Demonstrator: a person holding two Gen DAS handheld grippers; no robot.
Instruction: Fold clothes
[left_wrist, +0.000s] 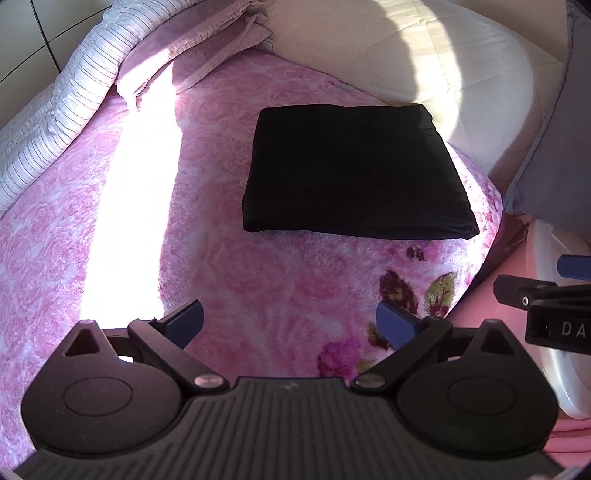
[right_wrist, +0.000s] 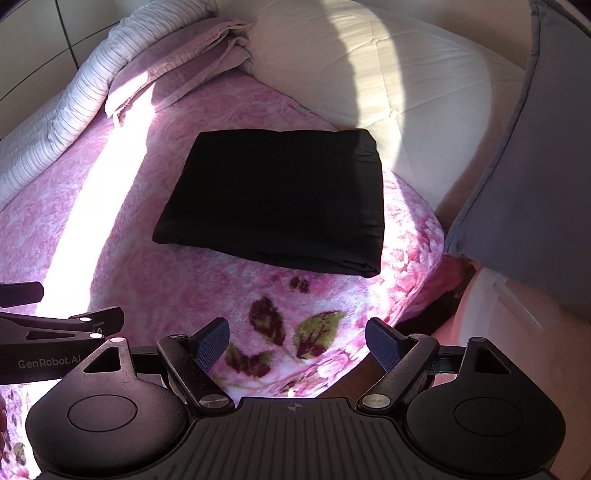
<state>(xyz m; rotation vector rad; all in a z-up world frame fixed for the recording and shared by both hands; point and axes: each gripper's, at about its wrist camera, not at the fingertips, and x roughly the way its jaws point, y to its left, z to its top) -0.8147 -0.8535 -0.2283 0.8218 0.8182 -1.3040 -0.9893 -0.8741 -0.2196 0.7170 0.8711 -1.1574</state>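
The black garment (left_wrist: 354, 170) lies as a flat, squared stack on the pink blanket (left_wrist: 229, 288) of the bed, its far edge against the cream duvet (left_wrist: 424, 62) and its near edge well back from the bed's near edge. The left gripper (left_wrist: 290, 323) and the right gripper (right_wrist: 295, 345) both hover over the blanket short of the garment; the jaws of each are spread wide and hold nothing. The garment appears to be soft, light, thin cloth in several layers: it has no stiffness, so it probably sags and unfolds if lifted by one point. The near right corner (right_wrist: 364, 267) shows stacked layer edges; a pinch there must catch all layers, or the top ones peel away. The plush blanket likely drags on the underside, so a slide may rumple the stack. Recommended hold: both near corners at once, jaws closing across the full thickness. A grey pillow (right_wrist: 524, 177) stands at the bed's right edge, clear of the garment.
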